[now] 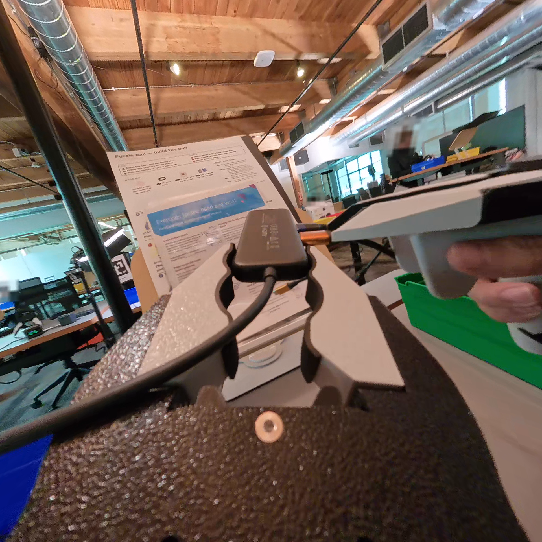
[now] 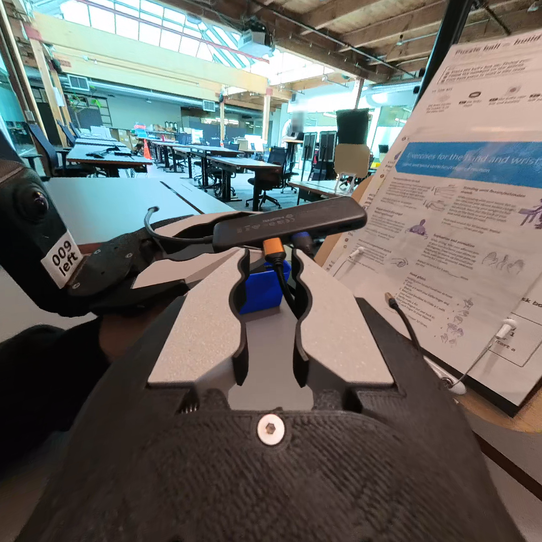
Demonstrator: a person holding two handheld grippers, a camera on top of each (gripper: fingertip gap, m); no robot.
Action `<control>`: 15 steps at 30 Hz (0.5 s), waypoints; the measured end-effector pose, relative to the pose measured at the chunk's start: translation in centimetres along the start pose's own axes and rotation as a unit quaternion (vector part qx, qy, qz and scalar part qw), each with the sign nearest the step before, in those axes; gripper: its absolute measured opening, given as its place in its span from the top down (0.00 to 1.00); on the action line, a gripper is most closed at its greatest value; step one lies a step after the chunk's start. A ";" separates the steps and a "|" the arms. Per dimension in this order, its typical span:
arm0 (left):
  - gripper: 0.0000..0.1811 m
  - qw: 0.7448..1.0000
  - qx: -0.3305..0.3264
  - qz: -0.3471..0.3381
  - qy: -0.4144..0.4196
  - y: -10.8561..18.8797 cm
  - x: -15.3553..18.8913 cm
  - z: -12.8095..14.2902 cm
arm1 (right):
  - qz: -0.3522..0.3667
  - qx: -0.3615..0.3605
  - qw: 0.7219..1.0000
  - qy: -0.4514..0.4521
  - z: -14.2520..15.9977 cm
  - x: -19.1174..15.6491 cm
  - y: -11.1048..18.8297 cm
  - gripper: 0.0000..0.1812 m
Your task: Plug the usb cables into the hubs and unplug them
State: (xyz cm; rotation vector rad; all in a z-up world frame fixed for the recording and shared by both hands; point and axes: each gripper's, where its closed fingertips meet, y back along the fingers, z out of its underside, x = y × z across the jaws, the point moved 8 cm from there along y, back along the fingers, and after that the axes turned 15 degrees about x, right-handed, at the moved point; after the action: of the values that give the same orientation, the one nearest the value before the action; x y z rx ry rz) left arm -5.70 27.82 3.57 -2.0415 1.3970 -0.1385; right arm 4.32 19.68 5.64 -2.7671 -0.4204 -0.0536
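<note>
My left gripper [image 1: 269, 264] is shut on the near end of a dark grey USB hub [image 1: 268, 234] and holds it up in the air. The hub's own black cable [image 1: 234, 319] hangs back to the left. An orange USB plug [image 1: 315, 236] and a blue plug [image 1: 306, 226] sit in the hub's right side. In the right wrist view my right gripper [image 2: 269, 258] is open just under the hub [image 2: 293, 224]. The orange plug [image 2: 272, 246] is right above its fingertips and its black cable [image 2: 286, 290] runs down between the fingers. The left gripper [image 2: 211, 234] shows at the hub's left end.
A tilted board with printed sheets [image 2: 454, 220] stands close behind the hub, with white pegs on thin wires [image 2: 503, 330]. A loose cable with a gold tip [image 2: 390, 299] lies before it. A blue bin [image 2: 264, 290] sits below. A green bin [image 1: 469, 322] is on the right.
</note>
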 end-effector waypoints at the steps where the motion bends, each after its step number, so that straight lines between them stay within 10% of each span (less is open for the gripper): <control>1: 0.75 1.000 0.002 0.006 0.006 -0.3 -0.1 0.5 | -0.004 -0.010 1.000 -0.002 0.4 0.3 -0.4 0.85; 15: 0.75 0.995 -0.019 0.026 0.094 -1.0 -2.1 3.3 | 0.019 0.025 0.999 -0.043 3.3 1.6 -1.8 0.92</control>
State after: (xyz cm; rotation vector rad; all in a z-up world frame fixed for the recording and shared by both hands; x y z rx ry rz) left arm -4.39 31.37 2.10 -2.0654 1.5767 -0.2906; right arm 5.31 22.87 3.23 -2.7335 -0.3865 0.0831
